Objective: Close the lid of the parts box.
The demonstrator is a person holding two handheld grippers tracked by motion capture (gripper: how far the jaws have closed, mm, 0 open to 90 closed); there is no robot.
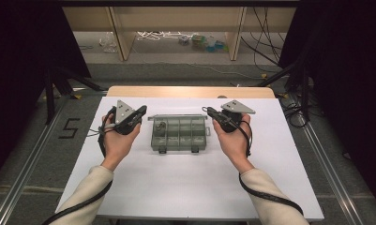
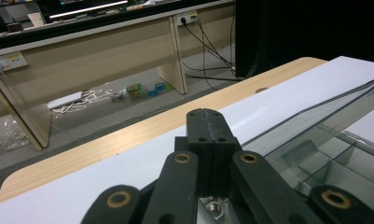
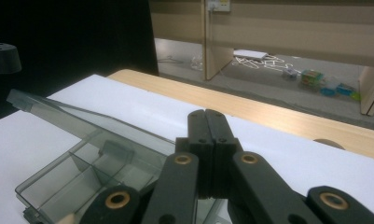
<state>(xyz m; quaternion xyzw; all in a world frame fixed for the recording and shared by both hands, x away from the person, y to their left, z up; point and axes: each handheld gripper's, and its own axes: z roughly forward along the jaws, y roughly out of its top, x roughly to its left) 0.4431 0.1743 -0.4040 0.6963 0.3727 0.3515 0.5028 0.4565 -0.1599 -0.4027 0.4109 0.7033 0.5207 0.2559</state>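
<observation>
Both grippers closed and empty, either side of the compartment box

The clear compartment box point(image 1: 179, 133) sits in the middle of the white worktop point(image 1: 185, 187), lid swung open toward the far edge, two latches facing the person. Its dividers cut it into small cells, and one dark small item point(image 1: 160, 126) lies in a cell at the back left; what it is I cannot tell from here.

Left gripper point(image 1: 139, 112) is held in the person's left hand point(image 1: 116, 140) just beside the box's left end, not touching it. In the left gripper view its fingers point(image 2: 207, 126) are pressed flat together with nothing between them, pointing out over the worktop's far wooden edge, the box's clear lid point(image 2: 315, 121) rising close on one side.

Right gripper point(image 1: 209, 111) sits in the right hand point(image 1: 232, 140) just off the box's right end, also clear of it. From the right gripper view its fingers point(image 3: 208, 126) meet tight, empty, and the box point(image 3: 82, 172) lies below and to one side with its lid point(image 3: 72, 112) tilted up and back.

Each gripper carries a grey three-cornered plate on top, and a black cable trails back along each cream sleeve toward the near edge.

Beyond the worktop, a wooden bench point(image 1: 176, 23) stands over a floor with loose white cable and a few small coloured bits
</observation>
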